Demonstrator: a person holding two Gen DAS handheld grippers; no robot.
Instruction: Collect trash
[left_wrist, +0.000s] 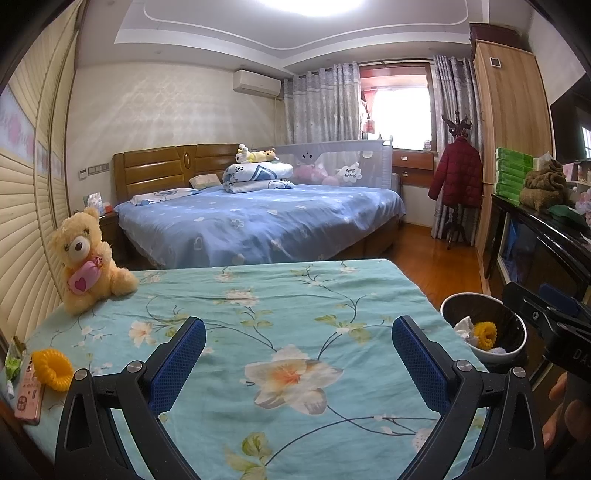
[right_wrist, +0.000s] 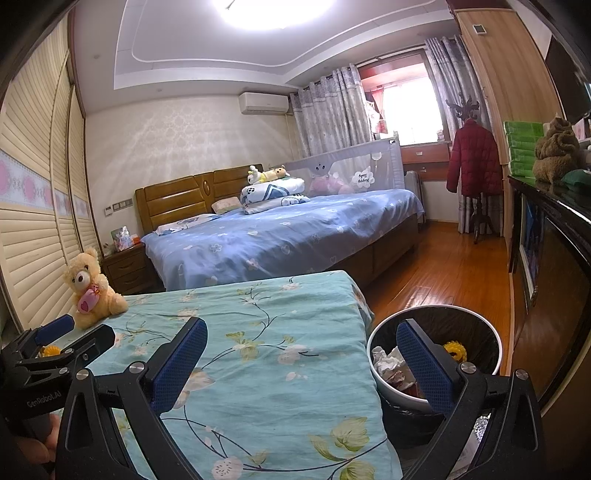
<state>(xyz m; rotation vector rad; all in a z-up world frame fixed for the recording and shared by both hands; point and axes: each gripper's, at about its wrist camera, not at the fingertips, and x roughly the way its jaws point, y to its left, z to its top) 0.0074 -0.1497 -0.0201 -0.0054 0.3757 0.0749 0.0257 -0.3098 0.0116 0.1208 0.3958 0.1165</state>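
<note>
A white trash bin (left_wrist: 519, 338) with a black liner stands on the floor right of the floral-covered table (left_wrist: 280, 295); it holds crumpled paper (left_wrist: 466, 328) and a yellow ring (left_wrist: 484, 332). The right wrist view shows the bin (right_wrist: 373, 354), paper (right_wrist: 386, 363) and yellow piece (right_wrist: 456, 350). My left gripper (left_wrist: 298, 345) is open and empty over the table. A yellow ruffled ring (left_wrist: 51, 369) lies at the table's left edge. My right gripper (right_wrist: 301, 349) is open and empty, straddling the table edge and the bin.
A teddy bear (left_wrist: 86, 258) sits at the table's back left. A pink phone (left_wrist: 29, 395) and a green wrapper (left_wrist: 13, 360) lie by the yellow ring. A blue bed (left_wrist: 258, 218) stands behind. A dark cabinet (right_wrist: 554, 240) lines the right side.
</note>
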